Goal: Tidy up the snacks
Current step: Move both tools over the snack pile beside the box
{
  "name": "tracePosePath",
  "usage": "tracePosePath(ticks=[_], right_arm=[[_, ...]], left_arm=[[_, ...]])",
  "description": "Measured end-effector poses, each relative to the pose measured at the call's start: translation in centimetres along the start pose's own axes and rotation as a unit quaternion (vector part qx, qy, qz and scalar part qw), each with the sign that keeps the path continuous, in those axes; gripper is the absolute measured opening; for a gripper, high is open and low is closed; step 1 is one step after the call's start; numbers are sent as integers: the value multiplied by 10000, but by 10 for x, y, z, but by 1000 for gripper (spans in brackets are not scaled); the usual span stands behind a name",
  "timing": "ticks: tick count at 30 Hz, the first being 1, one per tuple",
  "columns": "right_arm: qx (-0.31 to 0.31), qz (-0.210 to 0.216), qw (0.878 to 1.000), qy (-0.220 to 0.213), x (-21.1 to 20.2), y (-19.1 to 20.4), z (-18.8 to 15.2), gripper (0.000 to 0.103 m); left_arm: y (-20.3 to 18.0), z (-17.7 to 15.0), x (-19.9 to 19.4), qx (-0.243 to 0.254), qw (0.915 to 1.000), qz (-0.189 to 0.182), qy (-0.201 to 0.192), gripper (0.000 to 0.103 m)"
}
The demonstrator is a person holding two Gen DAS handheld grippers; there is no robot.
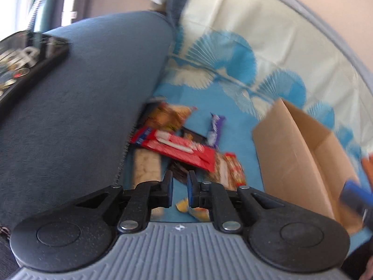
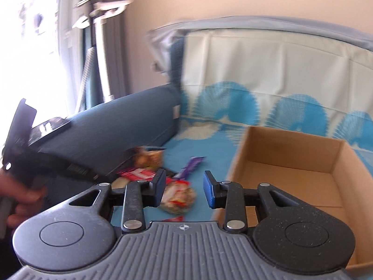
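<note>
Since the box (image 1: pixel 300 154) shows no snacks inside it in either view, the sorting looks barely begun. In the left wrist view, the left gripper (image 1: pixel 180 186) hangs above the snack pile (image 1: pixel 177 147), its jaws nearly together with nothing between them; the red pack (image 1: pixel 172 148) lies across the other wrappers against the blue cushion (image 1: pixel 81 98), and a purple bar (image 1: pixel 215 128) lies just beyond on the patterned cover (image 1: pixel 233 140). In the right wrist view, the right gripper (image 2: pixel 184 190) is part open and empty, the pile beyond its fingers and the box at the right; every snack is still to move.
</note>
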State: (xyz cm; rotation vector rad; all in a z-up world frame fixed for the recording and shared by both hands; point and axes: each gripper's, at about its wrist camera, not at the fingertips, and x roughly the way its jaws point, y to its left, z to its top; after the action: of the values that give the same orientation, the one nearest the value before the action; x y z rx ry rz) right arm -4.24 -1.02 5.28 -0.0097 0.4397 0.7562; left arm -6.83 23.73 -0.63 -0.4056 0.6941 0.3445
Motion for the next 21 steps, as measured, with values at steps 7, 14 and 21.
tracePosePath(ticks=[7,14,21], right_arm=[[-645,475,9943,705,56,50,-19,38],[-760,412,9842,1544,111,55,-47,49],[-926,426,9742,2012,132,58,-67,40]], left_arm=[[-3,-2,30,21,9981,361,495,39],[-19,-5,53,318,9914,1009,774,51],[-27,-5,69,431,9875,1260,847,61]])
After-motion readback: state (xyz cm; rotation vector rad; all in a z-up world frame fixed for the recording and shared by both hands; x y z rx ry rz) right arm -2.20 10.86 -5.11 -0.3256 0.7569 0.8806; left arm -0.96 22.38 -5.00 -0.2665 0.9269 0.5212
